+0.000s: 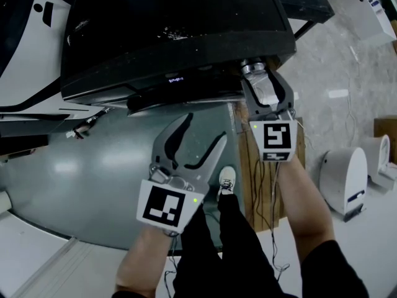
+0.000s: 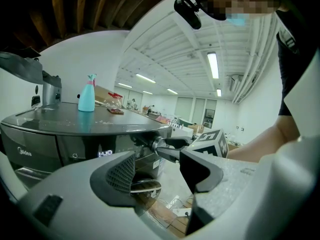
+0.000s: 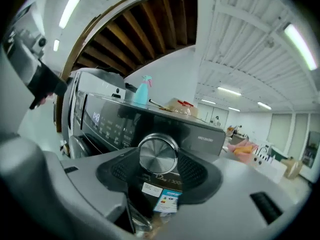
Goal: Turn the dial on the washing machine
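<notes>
The dark washing machine [image 1: 173, 23] fills the top of the head view; its lit display [image 1: 176, 78] faces me. A round silver dial [image 3: 158, 154] sticks out at the machine's right front corner. My right gripper [image 3: 159, 165] reaches nearly level and is shut on the dial, with a ribbed pad against each side. The head view shows the same grip from above, the right gripper [image 1: 257, 73] on the dial [image 1: 252, 66]. The left gripper view has the dial [image 2: 158, 145] between those jaws. My left gripper [image 1: 189, 143] hangs lower and to the left, open and empty, also seen as the left gripper [image 2: 160, 171].
A blue bottle [image 2: 87, 94] and small items stand on the machine's lid. A wooden board [image 1: 248, 166] with cables lies below the dial. White rounded appliances [image 1: 344, 179] sit on the floor at right. A white machine [image 1: 25, 17] stands at left. The person's shoe [image 1: 227, 180] is below.
</notes>
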`<state>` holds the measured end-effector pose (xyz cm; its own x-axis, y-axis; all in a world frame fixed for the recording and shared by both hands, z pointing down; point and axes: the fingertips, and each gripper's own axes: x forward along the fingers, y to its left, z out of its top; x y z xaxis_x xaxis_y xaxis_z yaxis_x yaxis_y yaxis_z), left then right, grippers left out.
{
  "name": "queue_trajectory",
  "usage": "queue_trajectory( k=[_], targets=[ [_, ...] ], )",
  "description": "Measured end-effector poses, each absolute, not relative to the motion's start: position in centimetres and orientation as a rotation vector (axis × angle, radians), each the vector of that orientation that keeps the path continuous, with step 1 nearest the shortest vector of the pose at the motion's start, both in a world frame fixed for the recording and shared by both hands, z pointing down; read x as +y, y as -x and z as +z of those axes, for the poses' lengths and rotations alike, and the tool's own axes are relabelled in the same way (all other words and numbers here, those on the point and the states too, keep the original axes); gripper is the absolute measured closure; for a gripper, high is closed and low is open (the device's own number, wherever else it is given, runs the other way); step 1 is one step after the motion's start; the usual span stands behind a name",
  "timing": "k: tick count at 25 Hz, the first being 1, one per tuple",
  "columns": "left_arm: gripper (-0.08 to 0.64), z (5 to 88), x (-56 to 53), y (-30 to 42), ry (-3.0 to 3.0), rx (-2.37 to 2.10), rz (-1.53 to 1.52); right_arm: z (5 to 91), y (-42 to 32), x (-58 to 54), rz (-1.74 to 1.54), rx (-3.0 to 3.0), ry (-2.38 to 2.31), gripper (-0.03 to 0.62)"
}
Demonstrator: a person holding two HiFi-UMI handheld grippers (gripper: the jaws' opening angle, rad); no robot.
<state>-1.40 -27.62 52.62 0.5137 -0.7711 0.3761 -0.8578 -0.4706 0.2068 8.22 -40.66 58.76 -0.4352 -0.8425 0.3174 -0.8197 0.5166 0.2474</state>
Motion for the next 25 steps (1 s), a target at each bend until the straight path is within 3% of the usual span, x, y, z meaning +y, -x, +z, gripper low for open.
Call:
queue_trajectory(
  k=[8,25],
  targets=[
    [0.301,52.7,-27.4,1.4,-2.390,-1.350,0.312,59.2,-9.2,-41.0,0.398,-2.576,-1.461,0.357],
    [0.301,52.1,-27.2,1.4,-2.402,-1.351,0.304,58.7,-9.3,-40.6,0.213,-2.518,-1.443,0.321]
  ],
)
